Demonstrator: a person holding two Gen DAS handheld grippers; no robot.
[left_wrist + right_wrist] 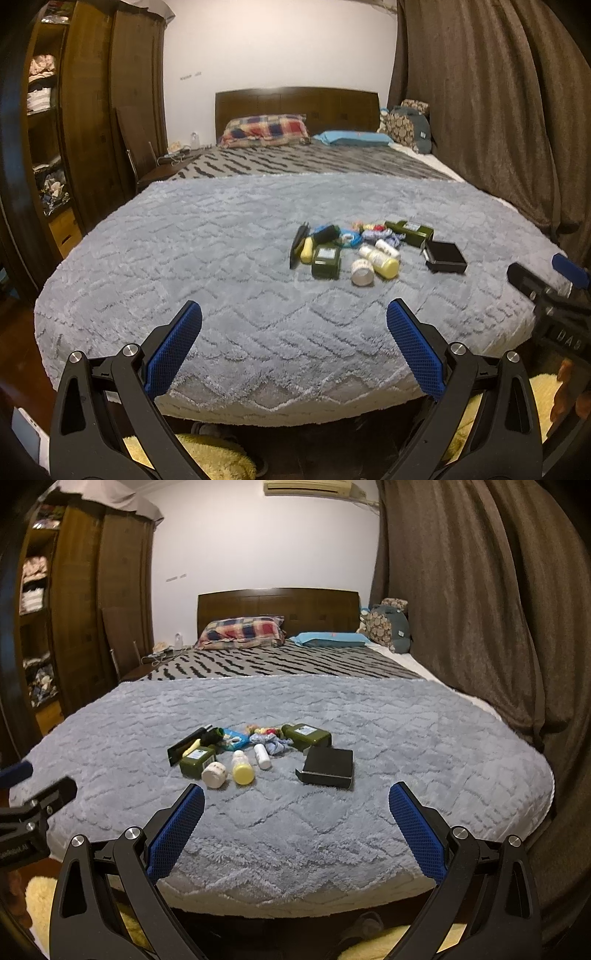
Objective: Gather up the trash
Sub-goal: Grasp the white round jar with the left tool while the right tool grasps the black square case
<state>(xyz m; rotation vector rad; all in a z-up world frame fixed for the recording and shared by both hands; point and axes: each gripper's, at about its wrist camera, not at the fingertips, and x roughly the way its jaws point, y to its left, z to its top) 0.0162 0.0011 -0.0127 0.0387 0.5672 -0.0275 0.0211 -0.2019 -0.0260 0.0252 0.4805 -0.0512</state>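
Both tools hang at the foot of the bed, the left gripper [293, 347] and right gripper [295, 829] spread wide with nothing between their jaws. Farther out on the grey blanket [424, 731] lies the trash: a white jar [213, 774], a yellow bottle [242, 770], green bottles and a black box [327, 767]. Collection looks unstarted; next comes a reach forward to the nearest item

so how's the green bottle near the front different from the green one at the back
The front green bottle lies by the white jar at the pile's left; the back green bottle lies behind the black box at its right. The back one looks longer. Both are dark olive, white-labelled, lying on the grey blanket.
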